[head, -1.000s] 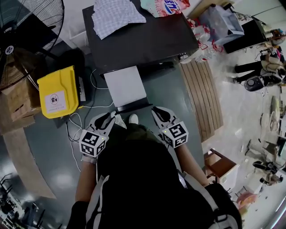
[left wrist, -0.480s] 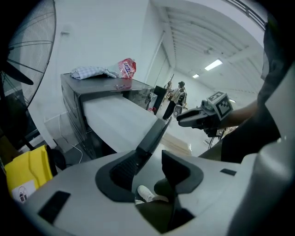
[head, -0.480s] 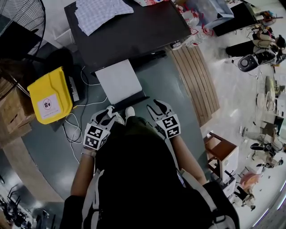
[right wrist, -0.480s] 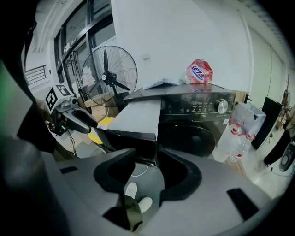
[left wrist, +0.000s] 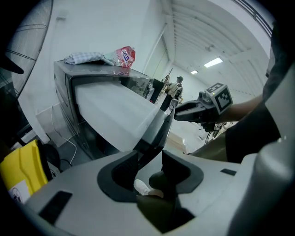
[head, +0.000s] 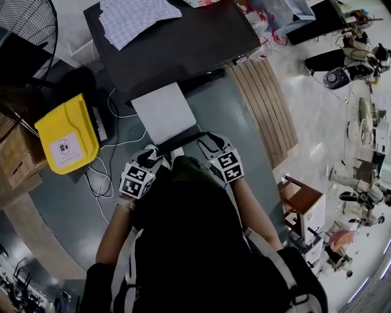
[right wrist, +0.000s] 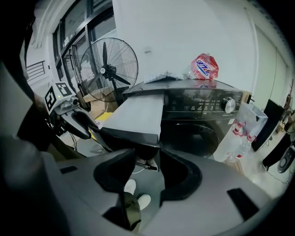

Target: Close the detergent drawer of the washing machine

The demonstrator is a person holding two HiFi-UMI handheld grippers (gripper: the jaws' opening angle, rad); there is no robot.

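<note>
The dark washing machine (head: 183, 46) has its long white detergent drawer (head: 164, 113) pulled far out, ending in a dark front panel (head: 183, 144). My left gripper (head: 151, 157) is at the panel's left end and my right gripper (head: 211, 142) at its right end. Both sets of jaws are opening. In the left gripper view the panel's dark edge (left wrist: 156, 134) runs down into the gap of the left gripper (left wrist: 150, 159), and the pads do not press on it. In the right gripper view the panel's corner (right wrist: 136, 137) sits just beyond the right gripper (right wrist: 146, 159), untouched.
A yellow bin (head: 66, 136) and loose cables (head: 101, 177) lie left of the drawer, with a standing fan (head: 27, 24) behind. A checked cloth (head: 137, 15) and a red-and-white bag (right wrist: 205, 67) rest on the machine. A wooden pallet (head: 269, 104) lies to the right, with people beyond.
Both grippers have sunk and closed in on the drawer's front panel. Their jaws have spread apart.
</note>
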